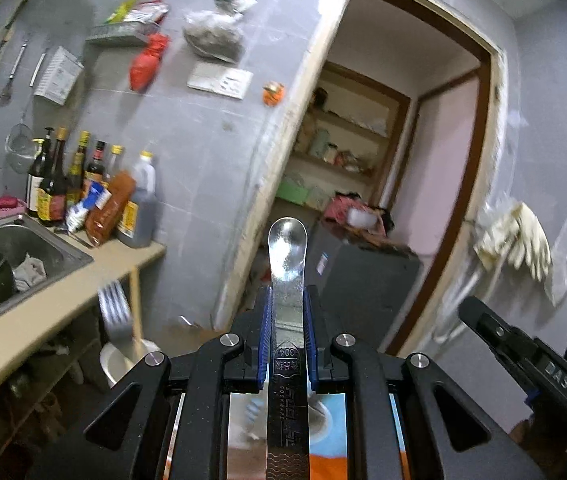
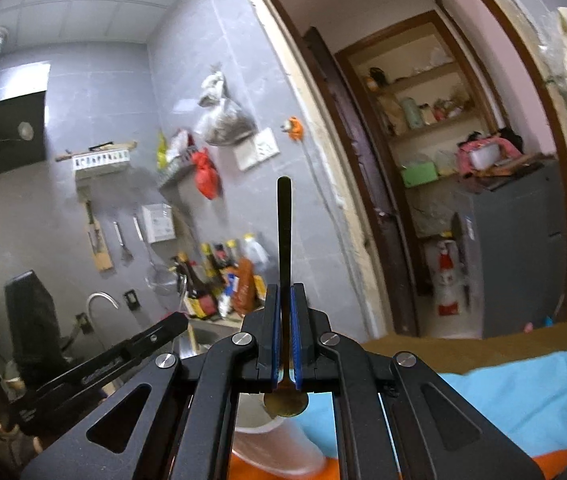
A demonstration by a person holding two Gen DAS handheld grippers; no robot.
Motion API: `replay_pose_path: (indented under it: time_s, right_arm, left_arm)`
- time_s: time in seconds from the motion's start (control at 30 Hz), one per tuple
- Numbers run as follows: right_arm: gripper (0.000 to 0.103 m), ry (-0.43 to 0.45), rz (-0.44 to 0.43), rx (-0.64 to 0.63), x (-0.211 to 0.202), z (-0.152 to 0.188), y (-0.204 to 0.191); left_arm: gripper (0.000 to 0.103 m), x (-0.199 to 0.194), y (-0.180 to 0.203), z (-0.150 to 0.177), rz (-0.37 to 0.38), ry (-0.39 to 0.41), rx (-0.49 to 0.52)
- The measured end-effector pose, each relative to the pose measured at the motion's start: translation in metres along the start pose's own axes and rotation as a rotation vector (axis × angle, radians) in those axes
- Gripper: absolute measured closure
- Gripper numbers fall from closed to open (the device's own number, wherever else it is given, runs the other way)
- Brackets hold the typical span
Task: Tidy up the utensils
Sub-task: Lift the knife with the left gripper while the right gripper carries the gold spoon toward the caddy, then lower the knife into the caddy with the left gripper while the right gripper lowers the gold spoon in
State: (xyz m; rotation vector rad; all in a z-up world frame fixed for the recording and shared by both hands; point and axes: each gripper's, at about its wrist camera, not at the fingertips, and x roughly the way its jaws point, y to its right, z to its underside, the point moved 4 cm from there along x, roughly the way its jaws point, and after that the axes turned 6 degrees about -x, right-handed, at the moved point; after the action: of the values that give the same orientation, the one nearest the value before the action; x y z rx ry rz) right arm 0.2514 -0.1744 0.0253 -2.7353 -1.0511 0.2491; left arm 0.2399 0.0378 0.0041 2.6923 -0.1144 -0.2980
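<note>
Clamped between the blue pads of the left tool (image 1: 287,320), a steel spoon (image 1: 286,264) points bowl-forward, raised off the counter (image 1: 43,320). Right tool (image 2: 285,312) is closed on a dark, thin-handled spoon (image 2: 284,232), handle forward, its brass bowl behind the pads above a white cup (image 2: 275,444) on the blue-and-orange cloth (image 2: 503,400). At the counter's front edge stands a white holder (image 1: 117,360) with a fork (image 1: 114,312). Bottles (image 1: 83,192) crowd the far corner beside the sink (image 1: 11,248).

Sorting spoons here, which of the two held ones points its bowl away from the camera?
The silver spoon in the left gripper; the right gripper's dark-handled spoon has its bowl toward the camera.
</note>
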Motion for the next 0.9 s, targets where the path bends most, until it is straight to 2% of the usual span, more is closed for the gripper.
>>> replay_pose_path:
  time_s: [0.17, 0.3, 0.6, 0.9]
  right_arm:
    - [0.100, 0.017, -0.024, -0.017, 0.014, -0.001, -0.022]
    - [0.100, 0.006, -0.029, -0.023, 0.027, 0.006, -0.032]
    - [0.100, -0.047, 0.005, -0.049, 0.047, 0.034, -0.041]
    - [0.100, -0.072, 0.028, -0.055, 0.056, 0.051, -0.045]
  left_arm:
    - [0.091, 0.001, -0.035, -0.028, -0.011, 0.054, -0.048]
    - [0.091, 0.007, -0.059, -0.037, -0.025, 0.095, -0.063]
    - [0.091, 0.023, -0.103, -0.028, -0.025, 0.109, -0.176]
    - [0.091, 0.023, -0.110, -0.019, -0.056, 0.170, -0.172]
